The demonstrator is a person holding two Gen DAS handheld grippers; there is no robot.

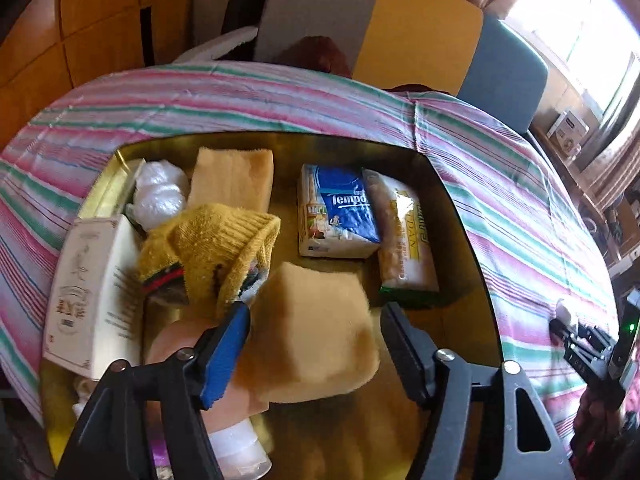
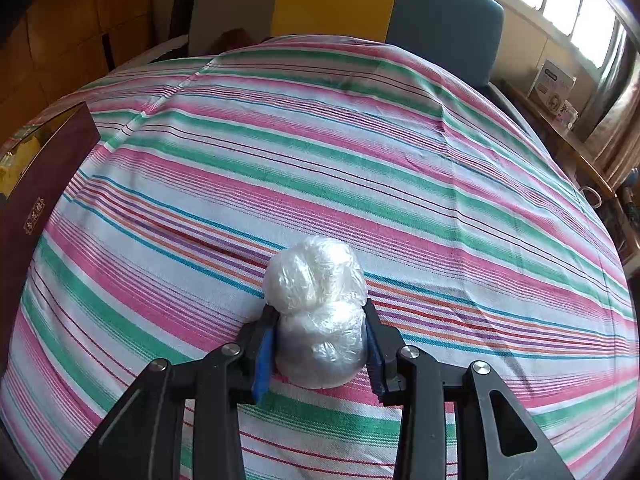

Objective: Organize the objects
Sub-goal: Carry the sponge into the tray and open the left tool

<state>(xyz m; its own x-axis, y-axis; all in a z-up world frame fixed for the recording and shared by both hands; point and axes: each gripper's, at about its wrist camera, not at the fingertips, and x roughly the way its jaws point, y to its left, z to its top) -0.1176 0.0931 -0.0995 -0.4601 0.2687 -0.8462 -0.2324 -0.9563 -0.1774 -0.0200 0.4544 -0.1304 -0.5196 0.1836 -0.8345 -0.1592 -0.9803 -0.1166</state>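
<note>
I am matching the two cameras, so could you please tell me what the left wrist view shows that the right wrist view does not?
Only the left wrist view shows the box's contents: the Tempo tissue pack, yellow sock and tan sponge between the open left tool. Only the right wrist view shows the right tool shut on a plastic-wrapped bundle. Both show the striped cloth and the box.

Daylight enters from the window point(image 2: 560, 4) at upper right – overexposed, washing out detail. The striped cloth point(image 2: 320, 160) is evenly lit. Fisheye distortion bends the edges; corners vignette dark. The tan cloth point(image 1: 316, 332) shows blur.
</note>
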